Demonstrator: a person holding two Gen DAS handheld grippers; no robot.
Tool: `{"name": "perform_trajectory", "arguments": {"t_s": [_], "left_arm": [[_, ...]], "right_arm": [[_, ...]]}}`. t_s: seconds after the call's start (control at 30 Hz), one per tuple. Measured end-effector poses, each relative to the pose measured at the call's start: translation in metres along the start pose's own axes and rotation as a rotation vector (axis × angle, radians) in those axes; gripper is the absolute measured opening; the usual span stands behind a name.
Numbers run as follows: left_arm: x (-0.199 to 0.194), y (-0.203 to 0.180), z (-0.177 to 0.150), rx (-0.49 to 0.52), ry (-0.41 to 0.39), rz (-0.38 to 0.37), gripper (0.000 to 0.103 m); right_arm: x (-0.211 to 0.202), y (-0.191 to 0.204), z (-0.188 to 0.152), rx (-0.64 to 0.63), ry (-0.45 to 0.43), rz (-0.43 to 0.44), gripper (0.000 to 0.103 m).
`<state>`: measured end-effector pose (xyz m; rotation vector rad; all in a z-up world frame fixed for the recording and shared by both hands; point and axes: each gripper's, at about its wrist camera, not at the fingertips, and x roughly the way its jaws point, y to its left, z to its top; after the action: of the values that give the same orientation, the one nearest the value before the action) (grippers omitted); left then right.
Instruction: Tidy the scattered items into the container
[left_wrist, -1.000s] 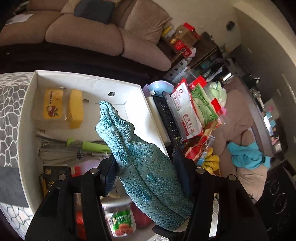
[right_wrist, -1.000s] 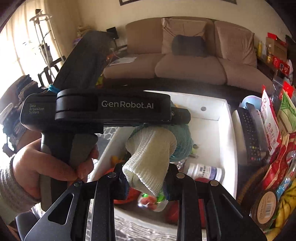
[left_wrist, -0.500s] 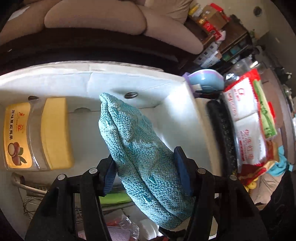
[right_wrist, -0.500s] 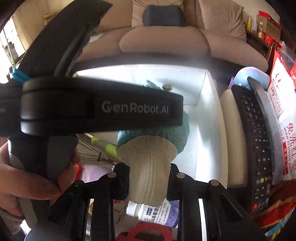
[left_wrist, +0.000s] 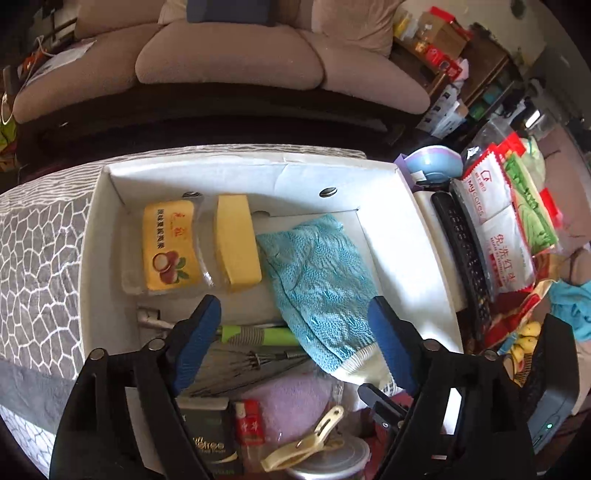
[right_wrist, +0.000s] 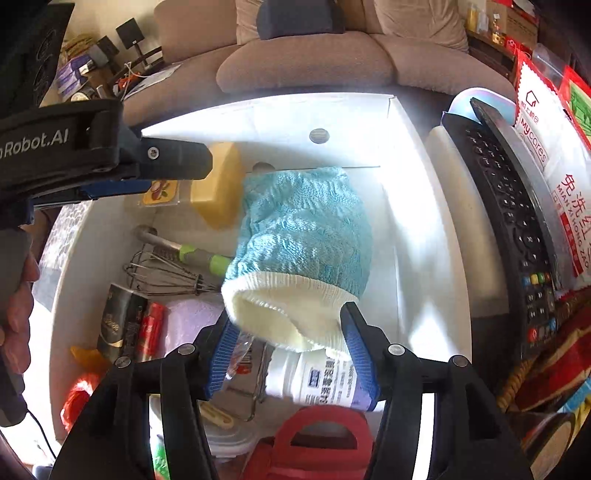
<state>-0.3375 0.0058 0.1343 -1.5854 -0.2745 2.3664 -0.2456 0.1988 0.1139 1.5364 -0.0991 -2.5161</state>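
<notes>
Biggest risk imo: both grippers are opening right at the teal knitted glove with a cream cuff (left_wrist: 317, 284). The right gripper (right_wrist: 291, 354) has the cuff between its pads, barely touching, so pulling away could drag it. The left gripper (left_wrist: 295, 343) stands wide, one pad brushing it. The glove lies in the white cardboard box (left_wrist: 384, 177), at 12 o'clock from both.

Count: one glove, one wire whisk with a green handle (left_wrist: 255, 349), one yellow-lidded clear jar (left_wrist: 195, 243), two grippers.

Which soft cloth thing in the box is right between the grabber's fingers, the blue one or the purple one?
The blue knitted sock with the cream cuff. It lies between the right gripper fingers, whose jaws are opening. The folded purple towel sits off to the left beside it.
</notes>
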Motion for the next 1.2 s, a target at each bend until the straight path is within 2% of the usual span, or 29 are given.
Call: {"name": "perform_trajectory", "arguments": {"t_s": [0.07, 0.2, 0.27, 0.3, 0.4, 0.47, 0.63, 0.8, 1.2], "left_arm": [[-0.019, 0.003, -0.004, -0.007, -0.016, 0.000, 0.095], [-0.054, 0.008, -0.026, -0.013, -0.023, 0.010, 0.096], [-0.075, 0.011, -0.045, -0.007, -0.047, 0.023, 0.103], [-0.085, 0.013, -0.056, -0.002, -0.059, 0.032, 0.103], [-0.111, 0.019, -0.093, 0.015, -0.080, 0.061, 0.103], [-0.124, 0.026, -0.117, 0.009, -0.084, 0.075, 0.103], [-0.154, 0.039, -0.169, -0.036, -0.094, 0.077, 0.103], [-0.188, 0.040, -0.210, -0.047, -0.135, 0.107, 0.103], [-0.254, 0.030, -0.294, -0.006, -0.232, 0.182, 0.103]], "right_arm": [[-0.014, 0.000, 0.003, 0.003, -0.007, 0.030, 0.073], [-0.060, 0.013, -0.009, 0.005, -0.045, 0.054, 0.075], [-0.085, 0.023, -0.017, 0.015, -0.069, 0.069, 0.078], [-0.093, 0.026, -0.021, 0.016, -0.083, 0.072, 0.080], [-0.114, 0.042, -0.038, 0.005, -0.118, 0.085, 0.089], [-0.120, 0.056, -0.055, -0.009, -0.121, 0.099, 0.103], [-0.133, 0.093, -0.096, -0.042, -0.140, 0.067, 0.103], [-0.153, 0.119, -0.128, -0.079, -0.160, -0.010, 0.103], [-0.208, 0.144, -0.184, -0.049, -0.254, -0.081, 0.103]]}}
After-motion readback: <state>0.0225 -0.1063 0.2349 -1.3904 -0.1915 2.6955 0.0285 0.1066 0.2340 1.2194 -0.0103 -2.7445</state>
